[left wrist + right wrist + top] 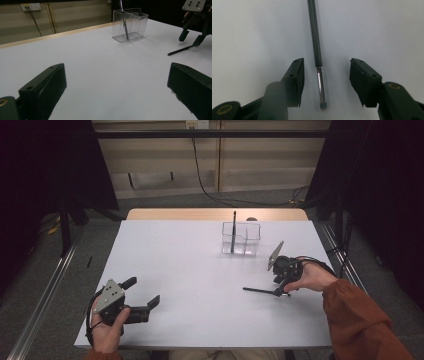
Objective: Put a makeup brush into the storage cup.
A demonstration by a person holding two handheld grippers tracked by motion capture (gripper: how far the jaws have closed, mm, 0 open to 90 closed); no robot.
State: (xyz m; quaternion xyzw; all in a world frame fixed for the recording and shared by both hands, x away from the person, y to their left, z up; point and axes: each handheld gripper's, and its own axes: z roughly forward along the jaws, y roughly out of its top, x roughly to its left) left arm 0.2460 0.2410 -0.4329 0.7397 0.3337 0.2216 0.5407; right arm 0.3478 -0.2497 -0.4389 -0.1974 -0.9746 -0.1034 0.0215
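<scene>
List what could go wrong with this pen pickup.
1. The right gripper straddles the pen near its silver end, apart from it; gripped so far off-centre, it may droop or swivel.
2. The clear holder looks light; a tilted pen could nudge it or strike the pen standing inside.

A thin black pen (pixel 315 37) with a shiny silver end lies flat on the white table (pixel 190 285) — near its right edge, well apart from the clear holder (pixel 241 239).

A black pen (pixel 316 37) with a silvery end lies on the white table (pixel 175 270); the holder (pixel 241 239) is clear.
</scene>
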